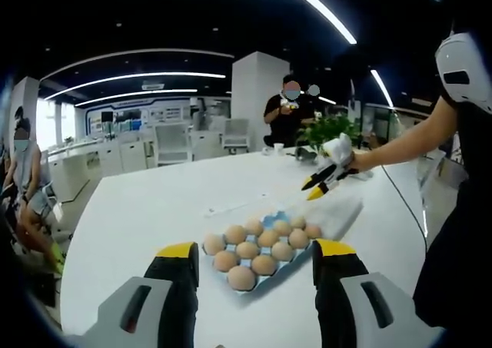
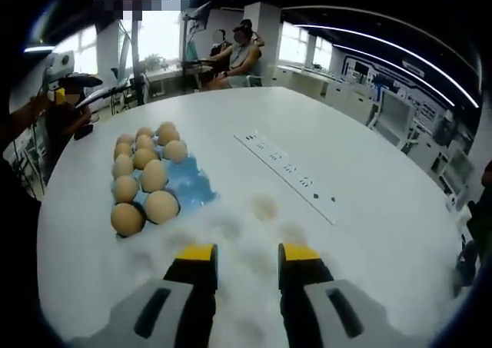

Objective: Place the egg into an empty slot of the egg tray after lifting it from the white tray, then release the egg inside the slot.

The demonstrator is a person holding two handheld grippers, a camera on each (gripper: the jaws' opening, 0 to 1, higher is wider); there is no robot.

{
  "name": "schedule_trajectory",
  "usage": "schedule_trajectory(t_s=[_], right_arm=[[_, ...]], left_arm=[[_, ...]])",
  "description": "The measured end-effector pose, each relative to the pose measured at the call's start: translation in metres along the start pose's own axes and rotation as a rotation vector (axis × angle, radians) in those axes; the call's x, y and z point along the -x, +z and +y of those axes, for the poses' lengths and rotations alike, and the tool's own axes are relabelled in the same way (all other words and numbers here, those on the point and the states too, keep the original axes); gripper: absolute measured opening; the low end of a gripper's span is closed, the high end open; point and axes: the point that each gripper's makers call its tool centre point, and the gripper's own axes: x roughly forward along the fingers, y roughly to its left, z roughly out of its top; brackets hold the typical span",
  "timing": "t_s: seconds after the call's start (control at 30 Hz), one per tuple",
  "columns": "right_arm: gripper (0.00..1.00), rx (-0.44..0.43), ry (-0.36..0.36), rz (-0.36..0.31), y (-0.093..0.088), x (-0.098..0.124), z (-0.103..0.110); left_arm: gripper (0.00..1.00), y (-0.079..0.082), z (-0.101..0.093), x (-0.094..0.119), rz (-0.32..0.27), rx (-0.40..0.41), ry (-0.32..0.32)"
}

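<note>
The blue egg tray point(image 2: 190, 185) lies on the white table and holds several brown eggs point(image 2: 144, 177); its bare blue slots face the white tray. The white tray point(image 2: 231, 236) is frosted, and a blurred egg point(image 2: 265, 206) shows in it just ahead of my right gripper point(image 2: 247, 253), which is open with nothing between its jaws. In the left gripper view my left gripper point(image 1: 256, 250) stands open before the near end of the egg tray point(image 1: 280, 217), apart from the eggs point(image 1: 247, 250). Beyond it lies the white tray point(image 1: 344, 212), with the right gripper point(image 1: 315, 189) above it.
A long white power strip point(image 2: 288, 171) lies on the table point(image 2: 369, 164) to the right of both trays. A potted plant point(image 1: 327, 129) stands at the far table edge. People sit and stand around the room, and one stands behind the plant.
</note>
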Motion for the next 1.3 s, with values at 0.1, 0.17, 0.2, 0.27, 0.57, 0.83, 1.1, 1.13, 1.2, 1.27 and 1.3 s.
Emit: schedule_trajectory(t_s=[0.1, 0.17, 0.2, 0.27, 0.57, 0.83, 1.1, 1.13, 1.2, 1.27, 1.3], right_arm=[[0.32, -0.023, -0.022, 0.0, -0.004, 0.005, -0.005], [0.32, -0.026, -0.037, -0.003, -0.009, 0.01, -0.01], [0.32, -0.026, -0.039, -0.002, -0.01, 0.012, -0.011], [0.32, -0.035, -0.042, -0.001, -0.01, 0.013, -0.011], [0.32, -0.053, -0.081, 0.01, -0.023, 0.025, -0.023], [0.32, -0.077, -0.121, 0.032, -0.04, 0.037, -0.036], [0.32, -0.099, -0.16, 0.044, -0.05, 0.047, -0.049], [0.31, -0.102, -0.162, 0.05, -0.053, 0.048, -0.05], [0.31, -0.1, -0.163, 0.055, -0.055, 0.049, -0.051], [0.31, -0.104, -0.166, 0.06, -0.057, 0.049, -0.052], [0.31, -0.107, -0.166, 0.065, -0.059, 0.049, -0.053]], left_arm=[[0.6, 0.001, 0.0, 0.0, -0.002, 0.0, 0.0], [0.6, 0.001, -0.001, 0.0, -0.002, 0.0, -0.002], [0.6, 0.0, -0.001, 0.0, -0.001, 0.0, -0.002], [0.6, 0.0, -0.002, 0.0, 0.001, 0.0, -0.003], [0.6, 0.001, -0.004, -0.002, 0.003, -0.004, -0.01], [0.6, 0.003, -0.005, -0.004, -0.002, -0.007, -0.012], [0.6, 0.003, -0.008, -0.006, 0.003, -0.007, -0.017], [0.6, 0.004, -0.008, -0.007, 0.002, -0.009, -0.018], [0.6, 0.004, -0.008, -0.007, 0.001, -0.01, -0.019], [0.6, 0.005, -0.008, -0.007, 0.002, -0.011, -0.019], [0.6, 0.005, -0.008, -0.008, 0.003, -0.011, -0.019]])
